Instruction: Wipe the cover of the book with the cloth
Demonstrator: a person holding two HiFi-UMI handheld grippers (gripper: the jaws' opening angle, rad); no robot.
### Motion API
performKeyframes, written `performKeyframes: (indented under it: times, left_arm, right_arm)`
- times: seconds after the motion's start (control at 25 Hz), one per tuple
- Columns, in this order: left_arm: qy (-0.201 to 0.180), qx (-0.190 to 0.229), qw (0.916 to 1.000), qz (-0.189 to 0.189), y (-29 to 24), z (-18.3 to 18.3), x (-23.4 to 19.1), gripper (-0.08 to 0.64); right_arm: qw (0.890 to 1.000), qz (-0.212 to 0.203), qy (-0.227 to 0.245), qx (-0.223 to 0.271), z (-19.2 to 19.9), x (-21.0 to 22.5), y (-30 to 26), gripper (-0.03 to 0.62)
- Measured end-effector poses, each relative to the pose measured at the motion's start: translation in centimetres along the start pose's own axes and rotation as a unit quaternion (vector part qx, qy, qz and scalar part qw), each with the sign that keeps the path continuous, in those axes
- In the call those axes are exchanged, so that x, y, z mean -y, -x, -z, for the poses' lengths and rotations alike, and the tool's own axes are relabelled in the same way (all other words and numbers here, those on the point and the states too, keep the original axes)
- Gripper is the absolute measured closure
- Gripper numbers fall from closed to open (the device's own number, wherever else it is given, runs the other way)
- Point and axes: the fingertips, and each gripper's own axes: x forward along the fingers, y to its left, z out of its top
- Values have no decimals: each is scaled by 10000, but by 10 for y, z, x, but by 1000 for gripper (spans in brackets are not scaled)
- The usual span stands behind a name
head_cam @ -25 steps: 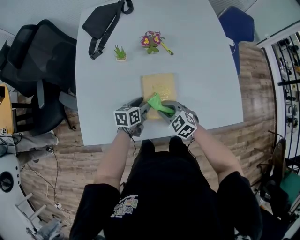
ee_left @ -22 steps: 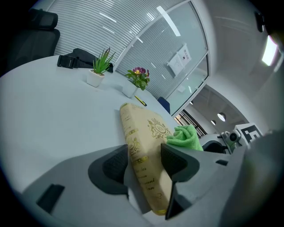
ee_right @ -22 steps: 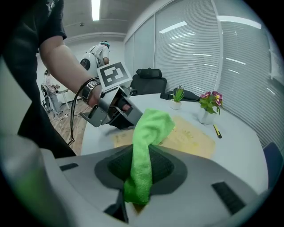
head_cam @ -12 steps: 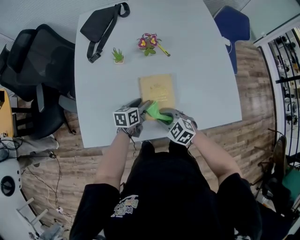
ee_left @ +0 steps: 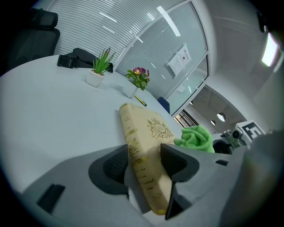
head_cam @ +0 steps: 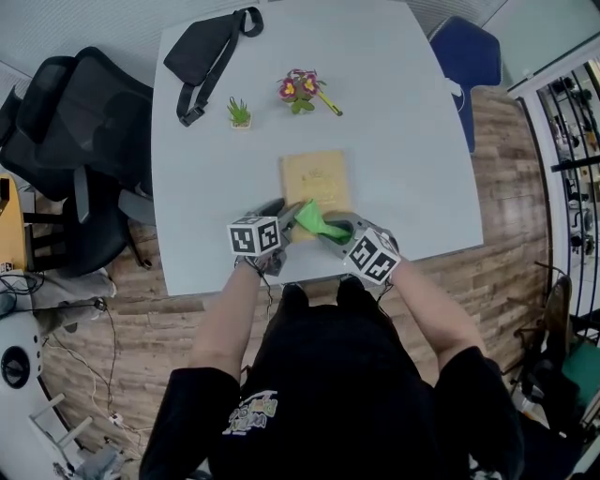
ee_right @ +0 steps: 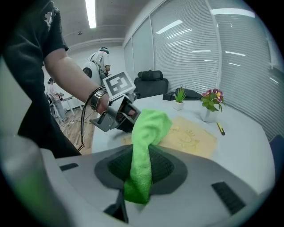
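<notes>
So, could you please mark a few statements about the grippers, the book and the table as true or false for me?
1. The left gripper is shut on the book at its near corner. True.
2. The right gripper is empty. False: it is shut on the green cloth.
3. The book lies open on the table. False: it is closed, cover up.
4. The black bag lies near the table's far left corner, apart from the book. True.

Pale grey rounded table [head_cam: 403, 122]; brown wood-plank floor [head_cam: 511, 272]; black padded office chair [head_cam: 80, 122]; blue chair [head_cam: 469, 56]; white slatted window blinds [ee_right: 230, 57]; ceiling strip light [ee_right: 92, 13].
</notes>
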Motion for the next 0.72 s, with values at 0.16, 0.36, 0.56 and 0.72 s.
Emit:
performKeyframes:
  times: [0.16, 0.36, 0.56, 0.72]
  left_arm:
    - [-20, 8, 10000, 17, -1, 1, 0, 331]
    - [-21, 6, 10000, 19, -1, 1, 1, 331]
    - [-34, 12, 10000, 17, 0, 2, 3, 331]
    - [-28, 8, 10000, 29, -1, 1, 4, 333]
  right_arm:
    - [9995, 303, 66, -15, -11, 30, -2, 495]
    - [9984, 554, 114, -92, -23, 69, -12, 495]
    - [9977, 618, 261, -101, -41, 99, -28, 495]
    - [9970, 587, 478, -157, -58, 121, -48, 495]
